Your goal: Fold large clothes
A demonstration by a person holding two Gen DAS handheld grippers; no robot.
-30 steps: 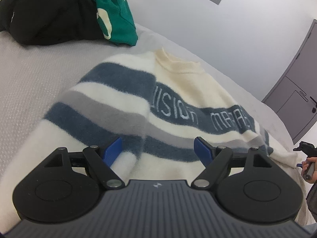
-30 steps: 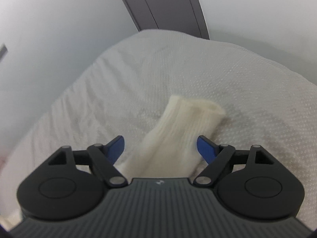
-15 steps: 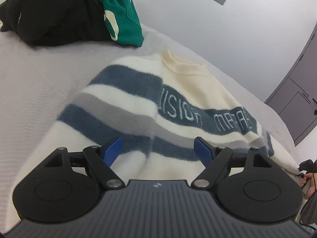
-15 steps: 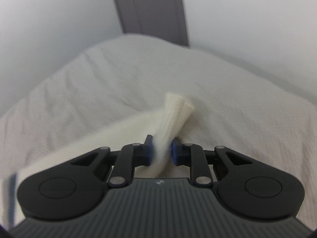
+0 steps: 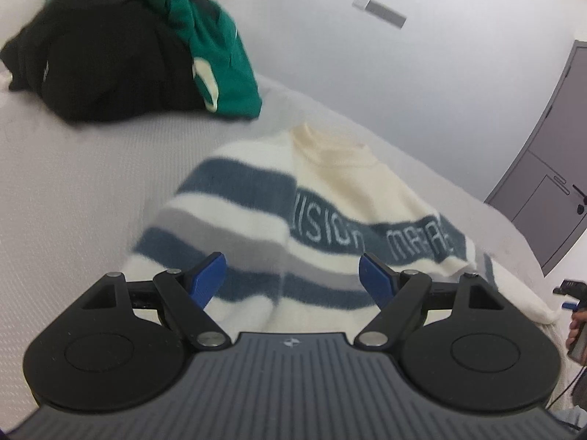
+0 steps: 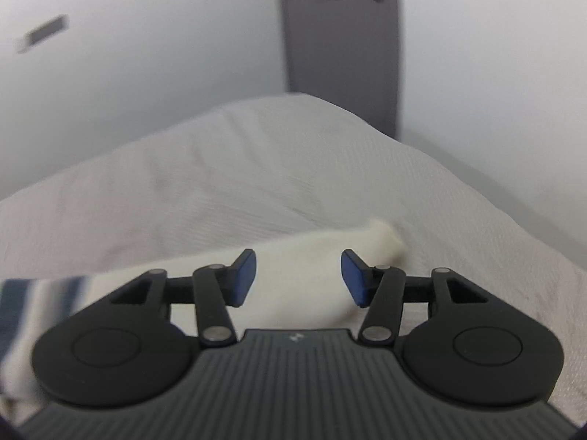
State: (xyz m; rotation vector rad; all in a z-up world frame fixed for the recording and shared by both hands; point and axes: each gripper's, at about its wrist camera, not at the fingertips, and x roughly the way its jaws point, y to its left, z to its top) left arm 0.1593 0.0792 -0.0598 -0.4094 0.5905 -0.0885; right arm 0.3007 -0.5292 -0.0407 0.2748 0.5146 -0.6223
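Note:
A cream sweater with blue and grey stripes and white lettering lies spread on the white bed. My left gripper is open and empty, hovering over the sweater's lower striped part. In the right wrist view the sweater's cream sleeve lies stretched across the bed, its cuff pointing right. My right gripper is open just above the sleeve, its jaws apart on either side of it.
A pile of black clothing and a green garment sits at the bed's far left. A grey door stands at the right, also in the right wrist view. A hand with the other gripper shows at the right edge.
My right gripper closed on the sleeve cuff half a second ago, swung it sideways, and has now opened, leaving the sleeve lying across the bed. The left gripper drifted slightly and stayed open.

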